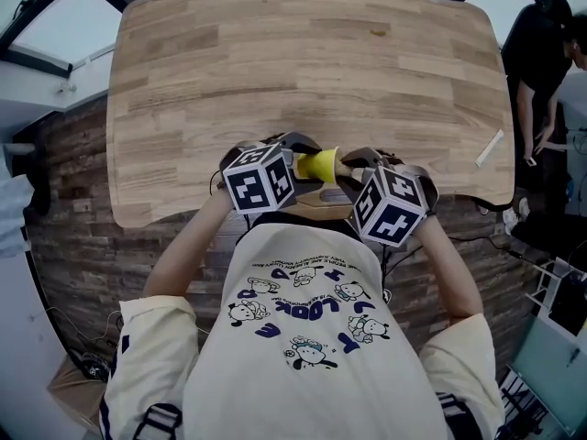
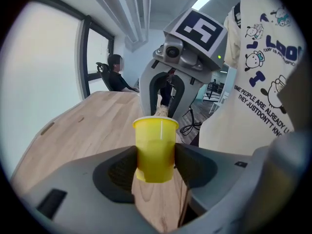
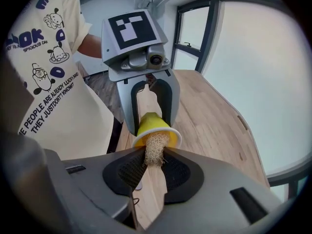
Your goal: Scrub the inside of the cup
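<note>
A small yellow cup (image 1: pixel 321 165) lies on its side just above the table's near edge, with my left gripper (image 1: pixel 298 165) shut on its body. In the left gripper view the cup (image 2: pixel 156 147) sits squeezed between both pads of the left gripper (image 2: pixel 156 156), its mouth facing away toward the right gripper (image 2: pixel 180 67). My right gripper (image 3: pixel 155 162) is shut on a tan loofah scrubber (image 3: pixel 155 150). The scrubber's far end pokes into the mouth of the cup (image 3: pixel 157 129). Behind the cup in that view stands the left gripper (image 3: pixel 146 57). The scrubber tip (image 2: pixel 161 112) shows just over the cup's rim.
The wooden table (image 1: pixel 275 71) stretches away from me, with a thin white strip (image 1: pixel 489 148) near its right edge and a small yellowish spot (image 1: pixel 378 33) at the far side. A person (image 1: pixel 541 71) stands to the right of the table. Another person (image 2: pixel 114 74) sits by the window.
</note>
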`<move>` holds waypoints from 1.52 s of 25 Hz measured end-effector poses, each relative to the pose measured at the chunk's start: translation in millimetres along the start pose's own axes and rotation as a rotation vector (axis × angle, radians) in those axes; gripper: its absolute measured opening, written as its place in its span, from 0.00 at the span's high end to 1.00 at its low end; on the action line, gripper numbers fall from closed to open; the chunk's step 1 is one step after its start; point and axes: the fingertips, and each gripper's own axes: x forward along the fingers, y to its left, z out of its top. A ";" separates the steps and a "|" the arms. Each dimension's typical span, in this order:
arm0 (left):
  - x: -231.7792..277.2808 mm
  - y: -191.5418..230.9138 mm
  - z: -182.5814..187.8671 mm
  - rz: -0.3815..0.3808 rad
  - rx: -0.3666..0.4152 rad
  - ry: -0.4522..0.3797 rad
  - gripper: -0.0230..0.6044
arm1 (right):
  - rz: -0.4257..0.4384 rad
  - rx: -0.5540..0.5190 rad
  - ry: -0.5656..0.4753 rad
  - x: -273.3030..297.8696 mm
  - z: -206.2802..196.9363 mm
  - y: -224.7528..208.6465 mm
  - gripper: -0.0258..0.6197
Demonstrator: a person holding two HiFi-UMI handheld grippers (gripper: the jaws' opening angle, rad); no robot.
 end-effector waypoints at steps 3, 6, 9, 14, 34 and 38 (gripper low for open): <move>-0.2 -2.0 -0.2 -0.046 -0.045 0.000 0.55 | -0.010 -0.044 0.002 -0.5 0.1 1.2 0.83; -1.9 -2.3 1.7 -0.089 -0.081 -0.001 0.55 | -0.013 -0.100 -0.003 -2.2 0.9 1.6 0.83; -4.0 -4.9 1.9 -0.136 -0.115 -0.002 0.55 | -0.025 -0.194 -0.012 -4.5 2.1 4.5 0.83; -4.4 -10.9 3.3 -0.220 -0.193 -0.027 0.55 | -0.063 -0.354 -0.004 -5.4 2.4 8.7 0.83; -9.8 -27.4 8.0 -0.446 -0.355 -0.074 0.55 | -0.230 -0.872 -0.037 -15.5 10.6 19.2 0.83; -11.4 -30.4 7.9 -0.481 -0.380 -0.079 0.55 | -0.245 -0.911 -0.044 -16.2 12.4 21.8 0.83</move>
